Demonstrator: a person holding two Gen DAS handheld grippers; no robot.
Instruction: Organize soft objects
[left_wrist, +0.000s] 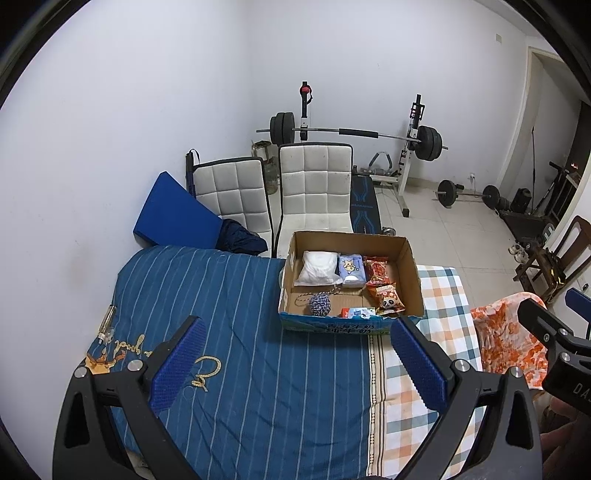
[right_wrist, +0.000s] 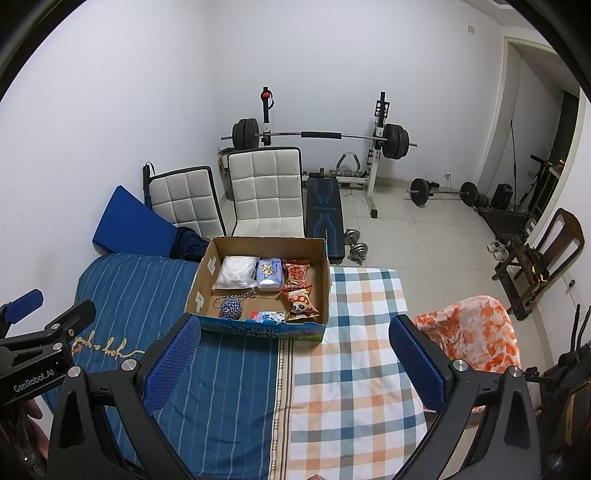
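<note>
An open cardboard box (left_wrist: 412, 273) (right_wrist: 201, 280) stands on the bed. It holds a white soft bag (left_wrist: 318, 267) (right_wrist: 236, 277), a blue tissue pack (left_wrist: 351, 271) (right_wrist: 269, 277), two red snack bags (left_wrist: 386, 291) (right_wrist: 299, 295), a blue-white rope ball (left_wrist: 319, 304) (right_wrist: 231, 308) and a small carton (left_wrist: 358, 313) (right_wrist: 267, 316). My left gripper (left_wrist: 299, 363) is open and empty, above the blue striped quilt, short of the box. My right gripper (right_wrist: 291, 363) is open and empty, above the checked sheet. An orange-white blanket (left_wrist: 506, 339) (right_wrist: 472, 332) lies at the bed's right edge.
Blue striped quilt (left_wrist: 229, 332) (right_wrist: 229, 387) and checked sheet (left_wrist: 443, 295) (right_wrist: 354, 332) cover the bed. Two white chairs (left_wrist: 314, 188) (right_wrist: 266, 192), a blue pad (left_wrist: 173, 210) and a barbell bench (right_wrist: 321, 206) stand behind. A clear tube (left_wrist: 107, 321) lies at left.
</note>
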